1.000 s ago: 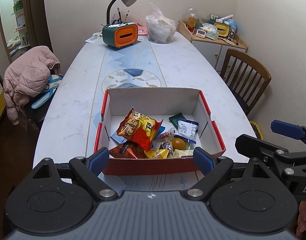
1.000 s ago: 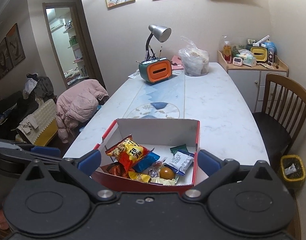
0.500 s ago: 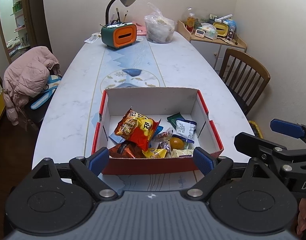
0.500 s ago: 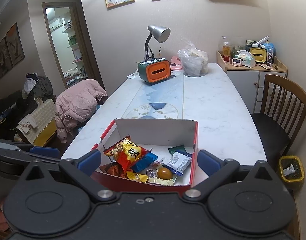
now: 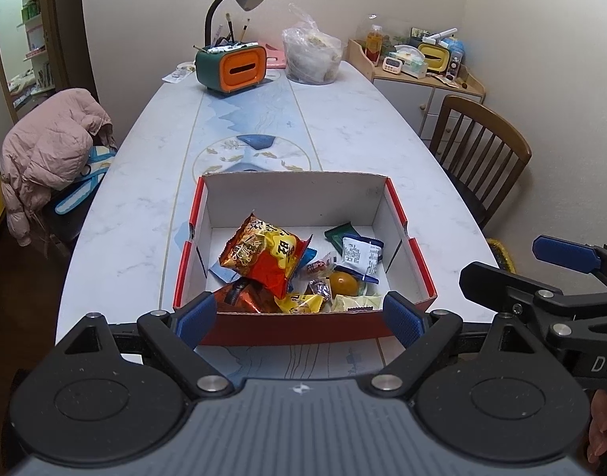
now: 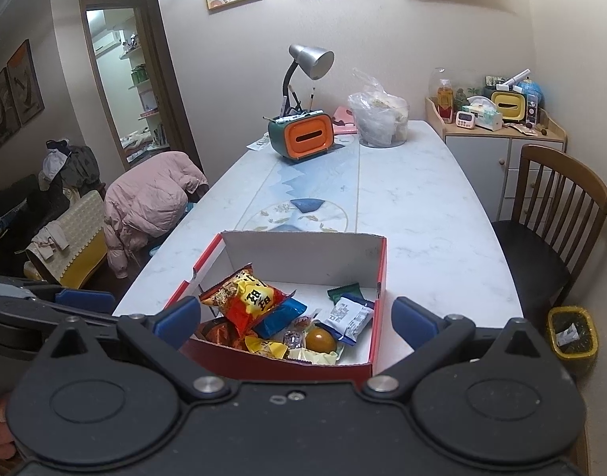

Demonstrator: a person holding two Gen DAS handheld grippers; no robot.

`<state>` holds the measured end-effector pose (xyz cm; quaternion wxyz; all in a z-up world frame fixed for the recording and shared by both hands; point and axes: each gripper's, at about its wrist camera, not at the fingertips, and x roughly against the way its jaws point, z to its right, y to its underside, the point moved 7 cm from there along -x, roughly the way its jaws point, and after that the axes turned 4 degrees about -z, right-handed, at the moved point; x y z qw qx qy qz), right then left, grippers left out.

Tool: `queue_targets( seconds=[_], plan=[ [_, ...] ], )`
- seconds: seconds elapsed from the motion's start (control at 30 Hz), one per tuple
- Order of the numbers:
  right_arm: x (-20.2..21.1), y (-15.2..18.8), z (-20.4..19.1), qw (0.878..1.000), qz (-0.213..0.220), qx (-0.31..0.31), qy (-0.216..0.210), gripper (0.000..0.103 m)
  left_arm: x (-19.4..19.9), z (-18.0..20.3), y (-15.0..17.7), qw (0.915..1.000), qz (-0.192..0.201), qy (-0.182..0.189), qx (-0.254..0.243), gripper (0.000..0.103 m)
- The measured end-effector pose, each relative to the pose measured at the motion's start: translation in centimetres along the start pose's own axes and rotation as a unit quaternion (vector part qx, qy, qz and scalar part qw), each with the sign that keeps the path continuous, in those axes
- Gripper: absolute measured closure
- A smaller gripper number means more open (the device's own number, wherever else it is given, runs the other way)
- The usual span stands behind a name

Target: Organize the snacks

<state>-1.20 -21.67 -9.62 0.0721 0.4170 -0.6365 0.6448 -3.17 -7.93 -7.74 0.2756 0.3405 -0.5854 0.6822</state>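
A red cardboard box (image 5: 299,325) (image 6: 378,309) with a white inside sits at the near end of the table. It holds several snacks: an orange-red chip bag (image 5: 263,256) (image 6: 241,297), a white-blue packet (image 5: 361,254) (image 6: 349,315), a green packet (image 5: 339,234), a round orange sweet (image 5: 343,282) (image 6: 320,339) and yellow wrappers (image 5: 301,303). My left gripper (image 5: 299,319) hangs open just before the box's near wall, nothing between its fingers. My right gripper (image 6: 295,323) is open too, above the box's near edge, and shows at the right of the left wrist view (image 5: 541,273).
Farther down the marble table (image 5: 343,127) stand an orange-green tissue box with a lamp (image 5: 232,65) and a clear bag of food (image 5: 311,55). A wooden chair (image 5: 482,154) is on the right, a chair with a pink jacket (image 5: 49,150) on the left, and a yellow bin (image 6: 571,333) on the floor.
Both grippers have drifted back slightly, so the box sits a little lower and farther in view. Both jaws stay open and the snacks have not moved.
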Motion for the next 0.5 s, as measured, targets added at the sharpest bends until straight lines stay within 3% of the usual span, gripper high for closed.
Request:
queue_targets(
  seconds=[0.5],
  plan=[
    [-1.1,-0.6,0.0,1.0,-0.016,0.004,-0.001,0.0,-1.1,-0.6,-0.7,0.9999,-0.011,0.003,0.01,0.012]
  ],
)
